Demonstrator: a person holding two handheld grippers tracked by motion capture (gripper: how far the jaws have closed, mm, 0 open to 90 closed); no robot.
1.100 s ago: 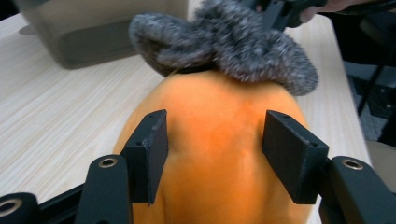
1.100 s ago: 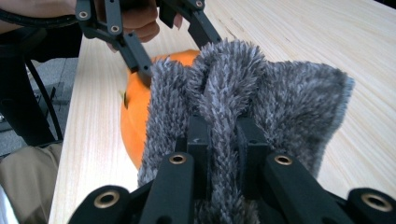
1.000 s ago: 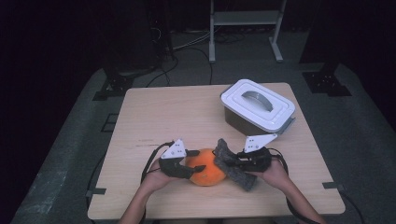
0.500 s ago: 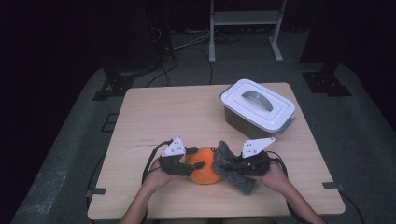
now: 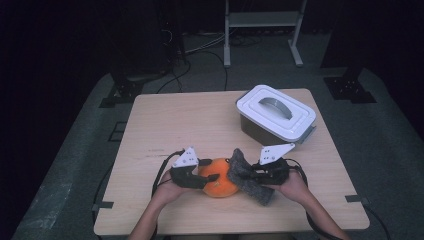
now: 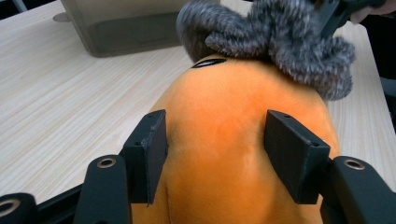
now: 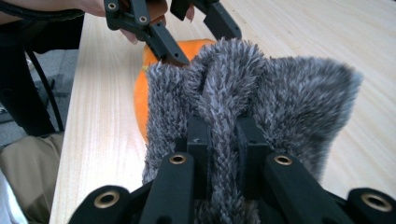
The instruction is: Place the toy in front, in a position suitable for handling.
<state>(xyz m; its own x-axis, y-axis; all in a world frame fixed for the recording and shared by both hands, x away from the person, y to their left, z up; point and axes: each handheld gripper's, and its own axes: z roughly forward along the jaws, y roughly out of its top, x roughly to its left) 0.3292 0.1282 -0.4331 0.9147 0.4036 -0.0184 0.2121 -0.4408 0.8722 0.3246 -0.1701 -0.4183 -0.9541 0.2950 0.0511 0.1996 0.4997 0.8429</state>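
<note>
Orange soft toy [image 5: 218,182] lies low in the middle of the high view, squeezed between the left gripper's [image 5: 209,170] jaws. Beside it, the right gripper [image 5: 246,173] pinches the fuzzy grey cloth [image 5: 247,180] tight.

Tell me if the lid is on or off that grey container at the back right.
On. The white lid sits flat on the grey container, its handle up, covering the whole top.
</note>
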